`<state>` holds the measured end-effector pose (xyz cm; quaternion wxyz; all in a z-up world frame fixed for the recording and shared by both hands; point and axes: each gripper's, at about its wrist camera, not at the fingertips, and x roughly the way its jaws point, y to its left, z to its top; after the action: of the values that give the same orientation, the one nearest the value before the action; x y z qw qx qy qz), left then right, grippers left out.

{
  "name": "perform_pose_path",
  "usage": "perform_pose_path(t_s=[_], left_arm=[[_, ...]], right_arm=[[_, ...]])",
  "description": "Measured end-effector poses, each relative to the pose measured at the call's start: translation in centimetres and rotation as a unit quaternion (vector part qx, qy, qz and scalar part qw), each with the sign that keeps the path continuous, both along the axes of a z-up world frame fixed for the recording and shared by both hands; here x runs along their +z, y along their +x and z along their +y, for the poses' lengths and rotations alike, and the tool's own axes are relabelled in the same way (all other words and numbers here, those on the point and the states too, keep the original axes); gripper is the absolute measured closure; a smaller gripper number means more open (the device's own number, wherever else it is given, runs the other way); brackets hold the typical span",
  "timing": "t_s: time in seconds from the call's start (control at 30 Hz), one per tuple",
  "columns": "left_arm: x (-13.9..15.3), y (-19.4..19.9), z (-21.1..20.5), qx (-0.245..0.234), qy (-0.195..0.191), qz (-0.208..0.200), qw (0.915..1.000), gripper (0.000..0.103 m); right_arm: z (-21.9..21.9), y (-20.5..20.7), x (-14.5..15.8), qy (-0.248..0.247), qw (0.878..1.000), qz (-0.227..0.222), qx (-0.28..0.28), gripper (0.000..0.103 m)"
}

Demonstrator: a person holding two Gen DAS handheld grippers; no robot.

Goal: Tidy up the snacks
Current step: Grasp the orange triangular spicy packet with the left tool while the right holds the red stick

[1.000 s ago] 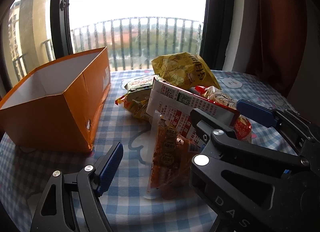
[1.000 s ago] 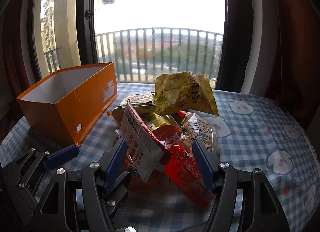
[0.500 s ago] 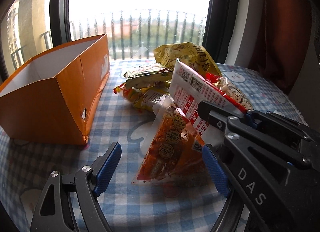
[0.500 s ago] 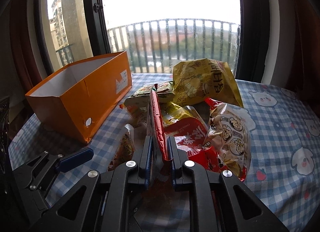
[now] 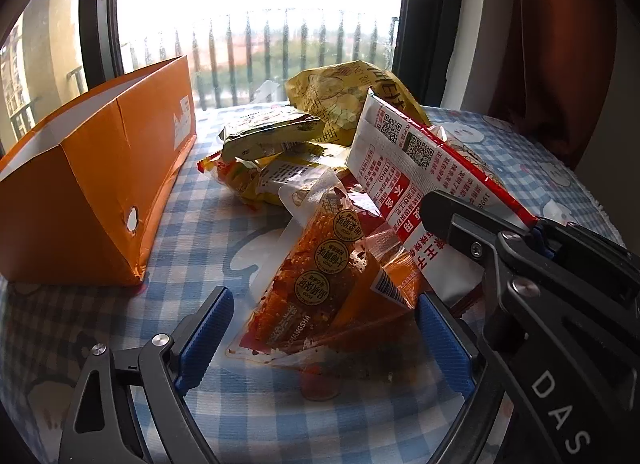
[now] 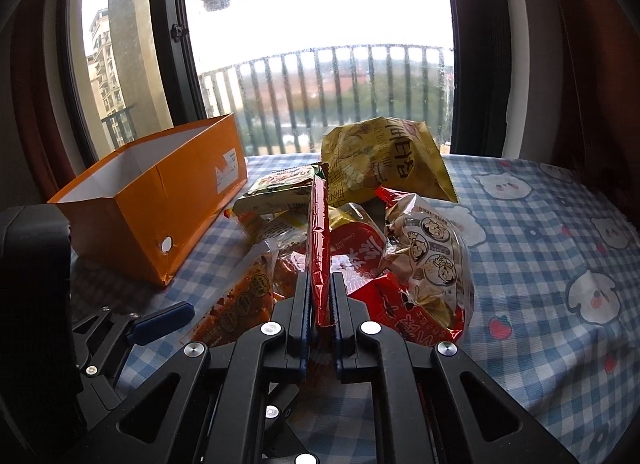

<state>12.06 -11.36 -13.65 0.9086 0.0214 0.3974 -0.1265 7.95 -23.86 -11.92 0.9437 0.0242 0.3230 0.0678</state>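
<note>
Right wrist view is showing the right gripper (image 6: pixel 320 304) clamping the bottom edge of a red-and-white snack packet (image 6: pixel 319 240), its blue pads pressing flat on both faces so the packet is standing on edge, upright between them. Left wrist view is showing the same packet (image 5: pixel 404 167) from its white printed back, leaning up out of the pile with the right gripper (image 5: pixel 532 236) biting its lower end.

The left gripper (image 5: pixel 324 328) is standing wide apart, and its jaws have just been opening; a clear pouch of orange-red spicy strips (image 5: pixel 320 284) is lying on the cloth between the two blue pads, neither pad touching it. In the right wrist view this pouch (image 6: pixel 244 296) is lying just left of the clamped packet.

Taking the clamped packet as the landmark: a cartoon-printed bag (image 6: pixel 432 260) is resting against its right side, a yellow chip bag (image 6: pixel 384 159) is propped up behind it, and green and yellow packets (image 5: pixel 272 131) are piled behind and to its left. Farther left, apart from the pile, an open orange cardboard box (image 5: pixel 92 191) is sitting on the blue checked tablecloth (image 6: pixel 540 264).
</note>
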Motion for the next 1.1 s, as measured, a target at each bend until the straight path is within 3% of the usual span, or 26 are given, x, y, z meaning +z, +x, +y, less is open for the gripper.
perform_pose_path(t_s=[0.13, 0.37, 1.1], left_arm=[[-0.5, 0.4, -0.1, -0.006, -0.006, 0.004, 1.0000, 0.012], [-0.6, 0.9, 0.0, -0.028, -0.024, 0.015, 0.9992, 0.025], [1.5, -1.7, 2.4, -0.005, -0.035, 0.000, 0.9994, 0.037]], right_arm=[[-0.2, 0.3, -0.4, 0.006, 1.000, 0.005, 0.000, 0.092], [-0.2, 0.8, -0.8, 0.008, 1.000, 0.011, -0.001, 0.092], [2.2, -0.1, 0.4, 0.011, 0.999, 0.005, 0.030, 0.092]])
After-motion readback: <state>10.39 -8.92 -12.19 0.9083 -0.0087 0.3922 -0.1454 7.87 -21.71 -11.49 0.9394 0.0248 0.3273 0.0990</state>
